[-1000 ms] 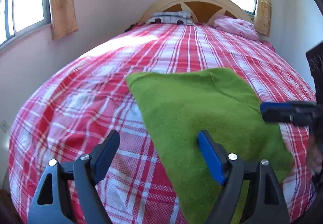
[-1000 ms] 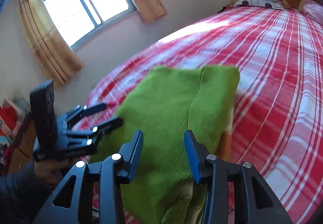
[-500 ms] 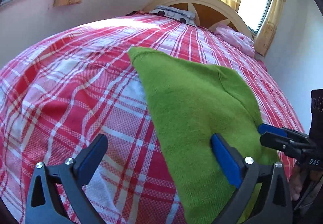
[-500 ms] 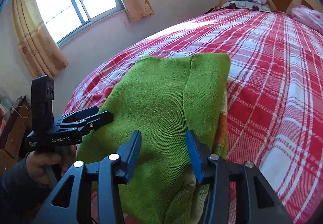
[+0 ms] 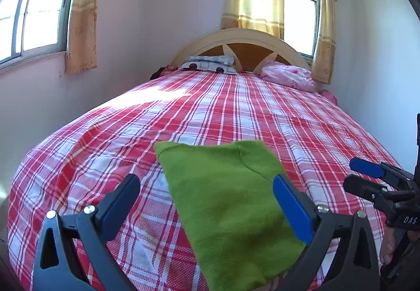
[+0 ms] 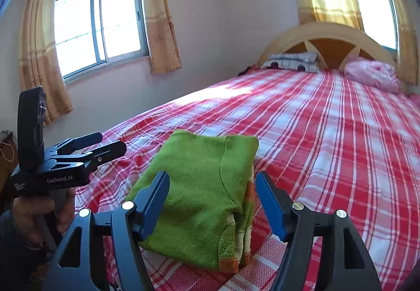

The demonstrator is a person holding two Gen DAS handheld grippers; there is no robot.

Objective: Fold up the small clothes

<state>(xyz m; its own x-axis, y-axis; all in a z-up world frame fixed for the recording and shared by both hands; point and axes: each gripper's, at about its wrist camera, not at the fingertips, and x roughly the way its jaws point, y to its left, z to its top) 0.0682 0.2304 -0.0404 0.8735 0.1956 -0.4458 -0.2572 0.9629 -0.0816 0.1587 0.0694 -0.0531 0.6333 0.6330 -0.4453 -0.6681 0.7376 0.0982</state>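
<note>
A folded green knit garment [image 5: 225,196] lies flat near the foot of the bed; in the right wrist view the garment [image 6: 199,193] shows orange and white striped edges at its near corner. My left gripper [image 5: 207,201] hovers above and behind it, open wide, nothing touching its pads. My right gripper [image 6: 210,199] is also lifted off the cloth with its jaws opening and nothing pinched between them. Each gripper appears in the other's view: the right gripper [image 5: 367,178] at the right edge, the left gripper [image 6: 92,145] at the left, held by a hand [image 6: 34,209].
The bed's red and white plaid cover [image 5: 236,112] stretches to a wooden headboard [image 5: 241,41]. A grey patterned pillow [image 5: 210,65] and a pink bundle [image 5: 288,74] lie at the head. Walls and curtained windows close in on the left and back.
Both grippers have risen and pulled back from the green garment, which now lies lower and smaller in view. The right jaws spread wider; the left jaws widened early on.
</note>
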